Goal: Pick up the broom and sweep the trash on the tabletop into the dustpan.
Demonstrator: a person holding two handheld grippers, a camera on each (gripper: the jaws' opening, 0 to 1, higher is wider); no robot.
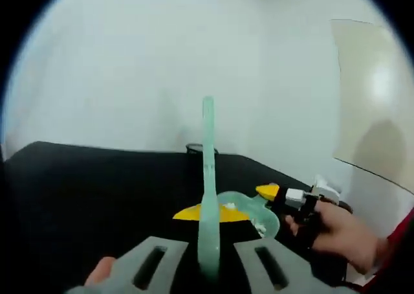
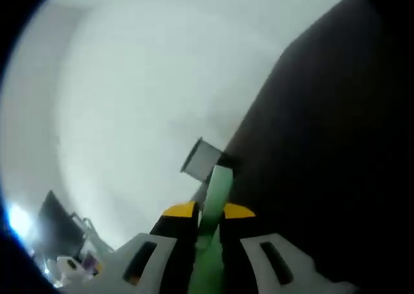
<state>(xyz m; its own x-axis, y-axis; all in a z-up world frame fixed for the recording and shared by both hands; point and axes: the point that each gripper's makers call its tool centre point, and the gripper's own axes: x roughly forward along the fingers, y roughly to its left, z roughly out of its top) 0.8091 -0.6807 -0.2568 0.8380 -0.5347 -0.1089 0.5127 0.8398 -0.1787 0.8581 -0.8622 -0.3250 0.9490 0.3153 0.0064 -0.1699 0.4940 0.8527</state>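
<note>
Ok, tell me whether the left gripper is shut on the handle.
Shut on it: the left gripper has the pale green handle pinched between its jaws, standing upright over the black table.

Left gripper (image 1: 208, 258) clamped on a pale green handle (image 1: 207, 177) — right gripper (image 2: 208, 239) likewise clamped on a green handle (image 2: 217, 190), a hand (image 1: 339, 232) behind it

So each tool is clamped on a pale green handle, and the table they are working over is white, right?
Not quite: the tabletop is black, as the left gripper view shows; the white is the wall behind it. The rest holds: the left tool grips a pale green handle, and the right tool grips a green handle.
</note>
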